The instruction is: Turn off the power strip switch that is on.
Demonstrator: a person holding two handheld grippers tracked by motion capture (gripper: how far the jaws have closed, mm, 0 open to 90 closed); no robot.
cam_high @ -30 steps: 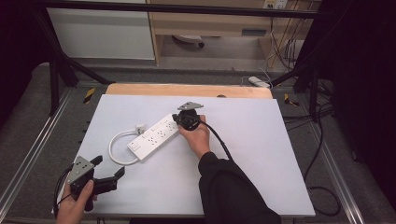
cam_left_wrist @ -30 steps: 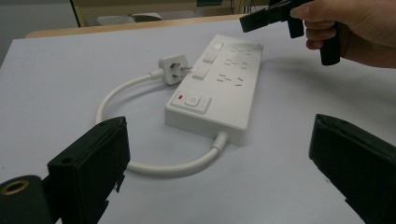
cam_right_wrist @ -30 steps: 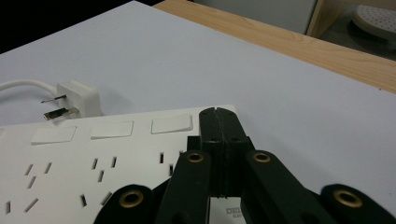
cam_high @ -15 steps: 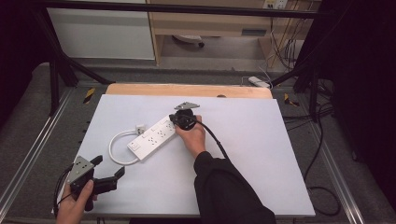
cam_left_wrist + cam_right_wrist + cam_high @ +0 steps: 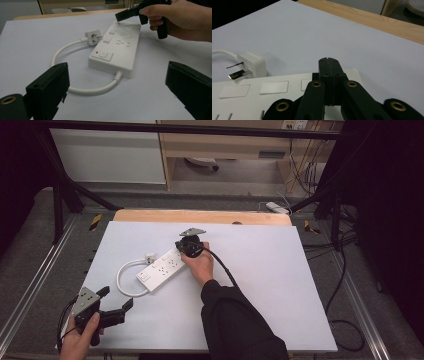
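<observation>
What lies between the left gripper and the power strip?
In the left gripper view, bare white table and a loop of the white cord lie between the open left gripper and the power strip. The high view shows the same gap.

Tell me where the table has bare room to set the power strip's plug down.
Bare: the right half of the table beyond the right gripper, and the far strip before the wooden edge. Crowded: around the power strip, its looped cord, plug, and the left gripper.

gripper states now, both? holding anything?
Left gripper: open, holding nothing.
Right gripper: shut, nothing between its jaws, above the power strip.
</observation>
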